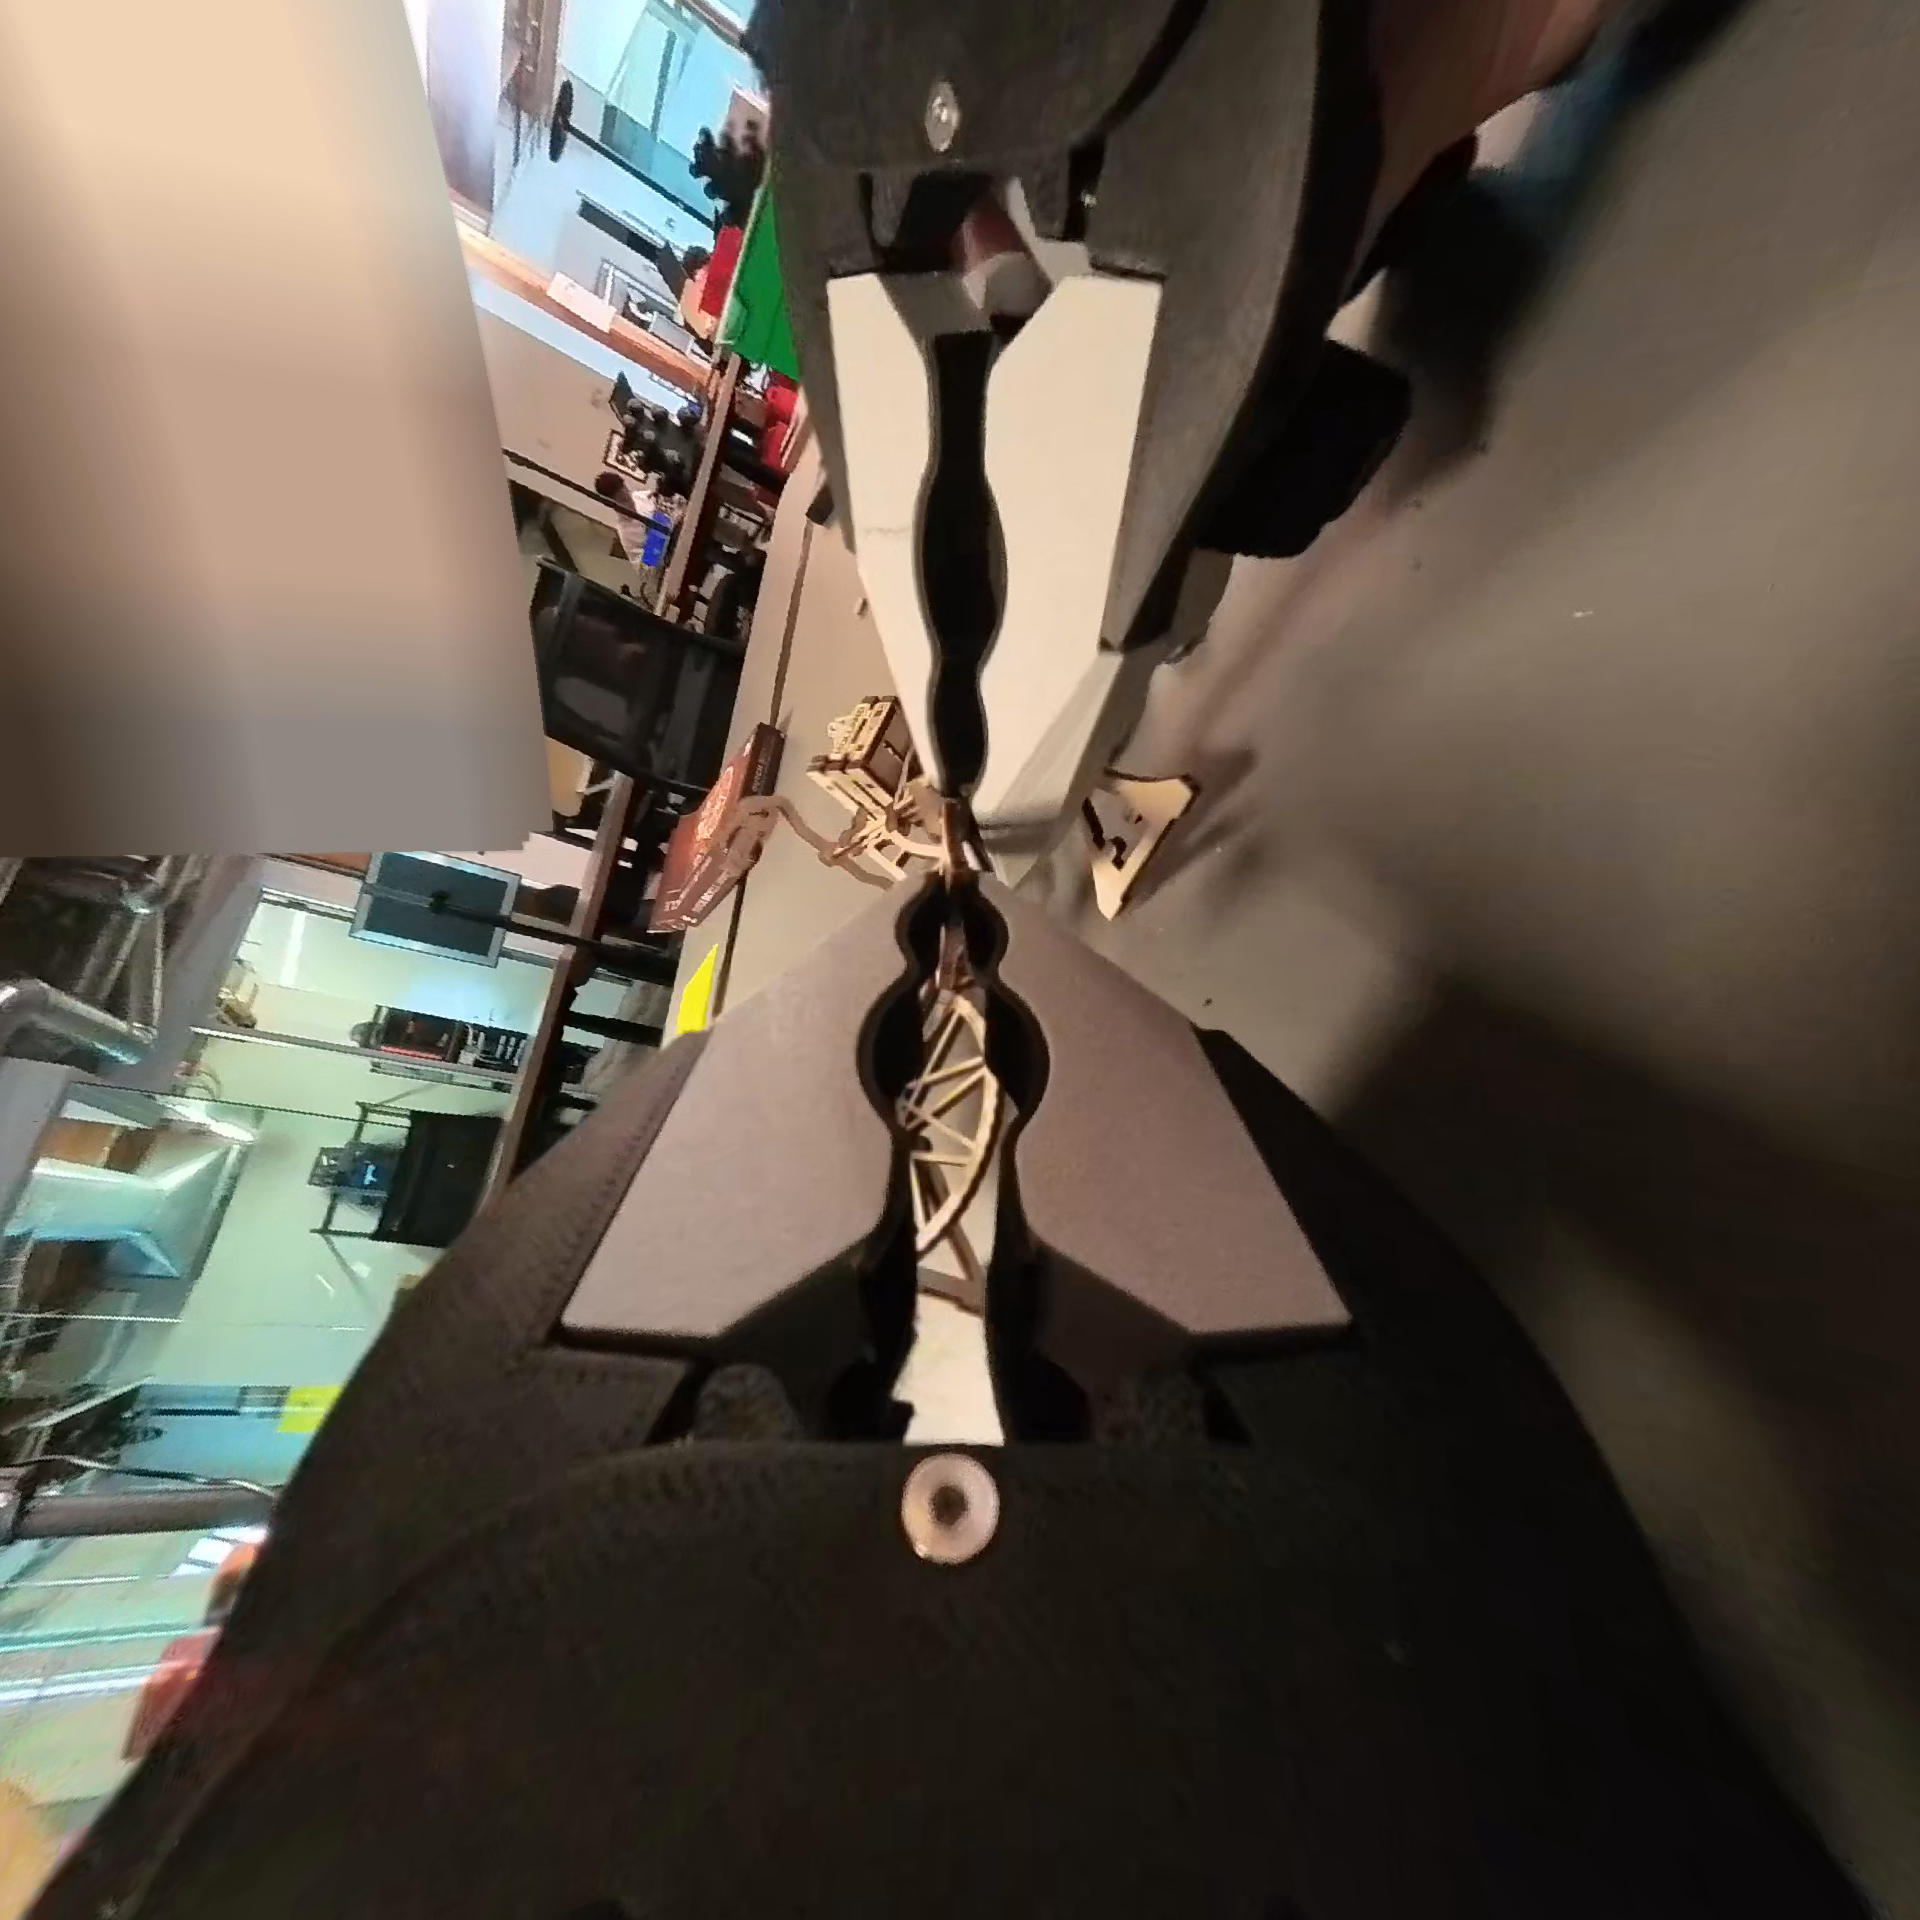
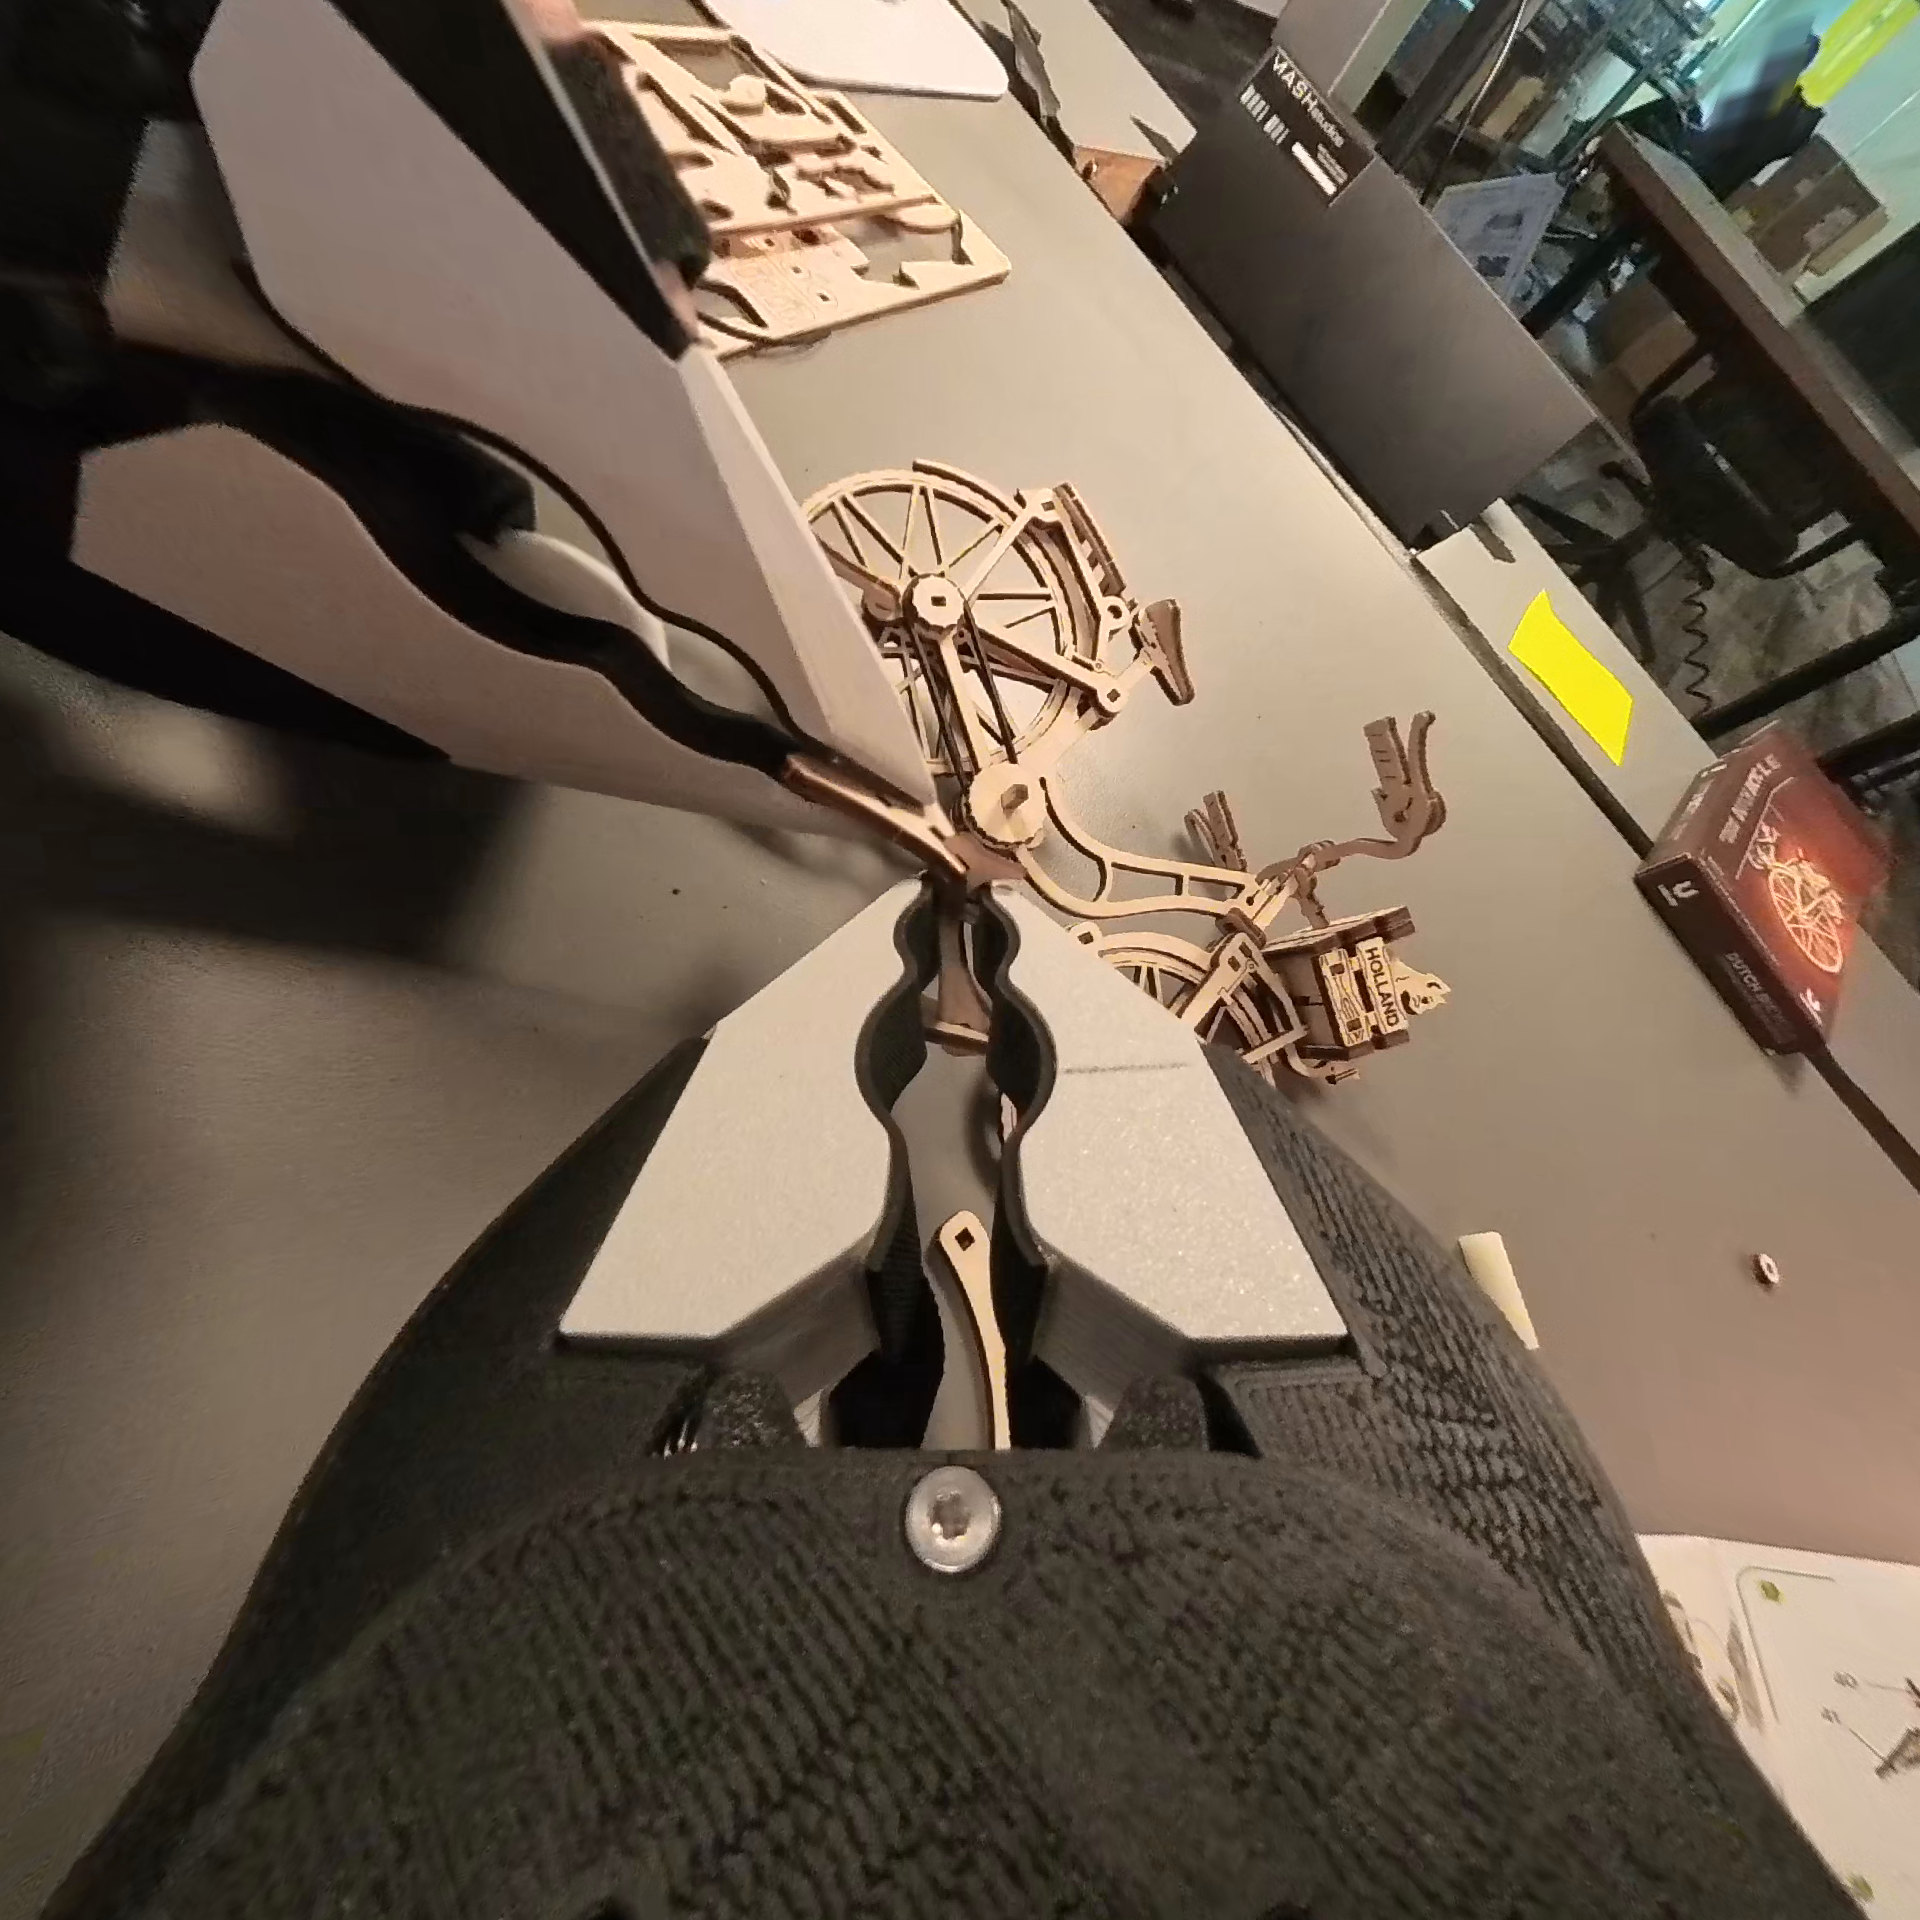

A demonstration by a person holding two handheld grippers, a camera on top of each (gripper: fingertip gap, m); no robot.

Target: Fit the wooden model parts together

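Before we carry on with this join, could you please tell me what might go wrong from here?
1. Both the left hand-held gripper and the right hand-held gripper pinch thin wood tip to tip; the small crank piece could twist or slip.
2. The bicycle model is slender, so pressing hard may snap its frame.
3. The parts sheet lies close behind the left one and could get knocked.

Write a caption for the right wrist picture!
Two grippers meet tip to tip at the wooden bicycle model on a grey table.
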